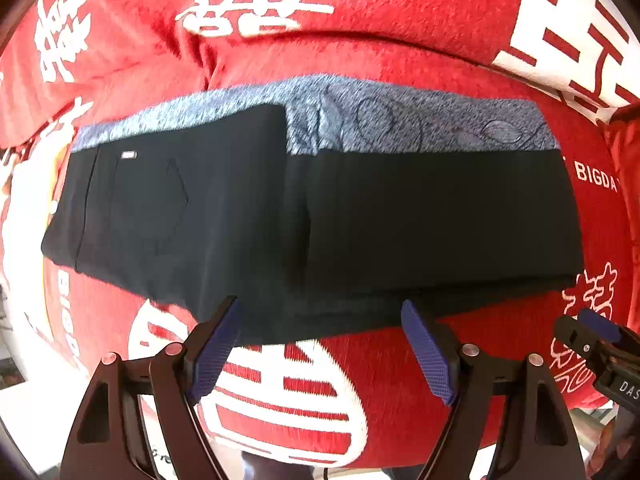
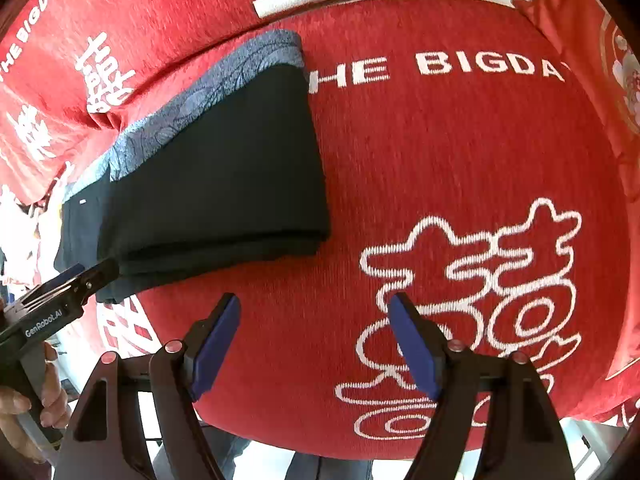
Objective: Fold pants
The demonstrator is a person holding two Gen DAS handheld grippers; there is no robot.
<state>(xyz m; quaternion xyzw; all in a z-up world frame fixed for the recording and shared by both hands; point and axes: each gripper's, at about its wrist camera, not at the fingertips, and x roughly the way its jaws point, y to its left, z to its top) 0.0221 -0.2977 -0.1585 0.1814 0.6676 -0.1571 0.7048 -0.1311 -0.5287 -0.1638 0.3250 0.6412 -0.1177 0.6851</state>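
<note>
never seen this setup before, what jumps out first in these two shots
The loud red cover with big white characters and lettering fills both views. On it lies the dark pants, folded into a flat stack, with a blue-grey patterned cloth showing along its far edge. Both blue-padded grippers stand open and empty: the left gripper at the pants' near edge, the right gripper over bare cover to the right.

The folded pants (image 1: pixel 312 216) lie flat on the printed cloth (image 1: pixel 400 20) covering the surface, on top of another folded garment (image 1: pixel 400 124) whose far edge juts out behind them. The left claw (image 1: pixel 320 348) hangs at their near edge; the right claw (image 2: pixel 316 344) is over bare cloth, right of the pants.
</note>
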